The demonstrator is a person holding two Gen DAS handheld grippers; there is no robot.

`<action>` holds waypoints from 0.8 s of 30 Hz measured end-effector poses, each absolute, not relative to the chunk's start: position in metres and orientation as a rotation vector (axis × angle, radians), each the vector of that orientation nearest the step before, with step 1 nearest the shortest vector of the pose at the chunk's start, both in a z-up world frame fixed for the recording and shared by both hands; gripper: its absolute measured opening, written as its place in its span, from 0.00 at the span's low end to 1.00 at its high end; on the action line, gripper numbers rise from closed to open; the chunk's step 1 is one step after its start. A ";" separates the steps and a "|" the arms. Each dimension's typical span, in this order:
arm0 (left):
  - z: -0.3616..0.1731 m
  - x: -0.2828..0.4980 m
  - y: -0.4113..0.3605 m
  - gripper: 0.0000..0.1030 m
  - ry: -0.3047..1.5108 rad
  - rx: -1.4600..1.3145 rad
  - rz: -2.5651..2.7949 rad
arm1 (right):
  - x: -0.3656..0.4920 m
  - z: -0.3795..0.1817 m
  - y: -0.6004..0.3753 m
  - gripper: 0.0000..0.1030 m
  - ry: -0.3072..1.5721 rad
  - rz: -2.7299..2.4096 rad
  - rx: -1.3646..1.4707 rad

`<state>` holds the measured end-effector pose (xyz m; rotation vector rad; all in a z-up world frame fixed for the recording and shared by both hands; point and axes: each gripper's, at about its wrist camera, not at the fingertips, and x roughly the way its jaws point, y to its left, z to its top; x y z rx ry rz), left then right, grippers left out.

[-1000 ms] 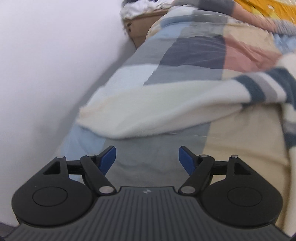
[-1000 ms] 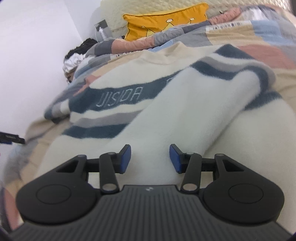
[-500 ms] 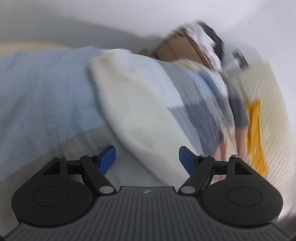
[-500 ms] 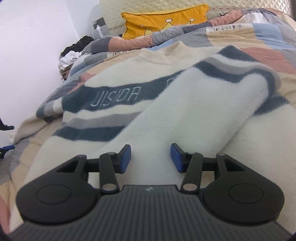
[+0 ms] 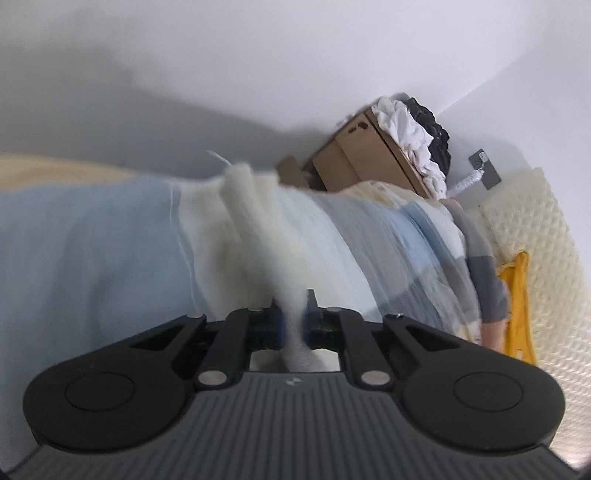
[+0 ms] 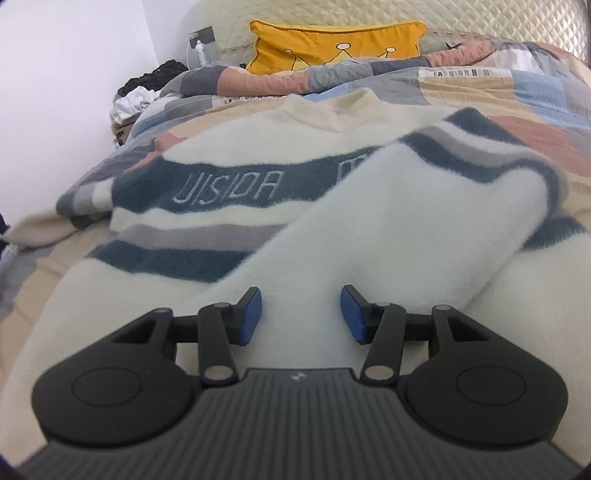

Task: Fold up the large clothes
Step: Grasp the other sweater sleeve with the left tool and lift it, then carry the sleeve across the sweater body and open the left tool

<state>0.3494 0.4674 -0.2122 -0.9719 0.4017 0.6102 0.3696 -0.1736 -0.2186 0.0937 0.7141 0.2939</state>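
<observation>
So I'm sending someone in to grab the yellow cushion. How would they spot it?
Look to the head of the bed, at the cream quilted headboard. Leaning against it, behind the patchwork quilt, the cushion is the only mustard-yellow thing there, with crown outlines on it.

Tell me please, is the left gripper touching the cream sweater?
Touching: the left wrist view shows the left gripper shut on a fold of the cream sweater.

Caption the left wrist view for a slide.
Left tongs shut on the cream sweater's fluffy edge above the patchwork quilt.

White walls [image 5: 295, 55]; quilted headboard [image 6: 480, 18]; patchwork bed [image 6: 517, 85]; cardboard box [image 5: 362, 155].
</observation>
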 end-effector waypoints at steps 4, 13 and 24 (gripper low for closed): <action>-0.182 0.358 0.458 0.09 0.395 -0.843 0.616 | 0.370 -0.218 -0.171 0.50 0.716 0.285 0.077; -0.029 0.384 0.369 0.09 0.265 -0.488 0.467 | 0.365 -0.209 -0.178 0.50 0.726 0.294 0.130; 0.110 0.373 0.162 0.09 0.123 -0.207 0.119 | 0.339 -0.175 -0.212 0.50 0.638 0.318 0.232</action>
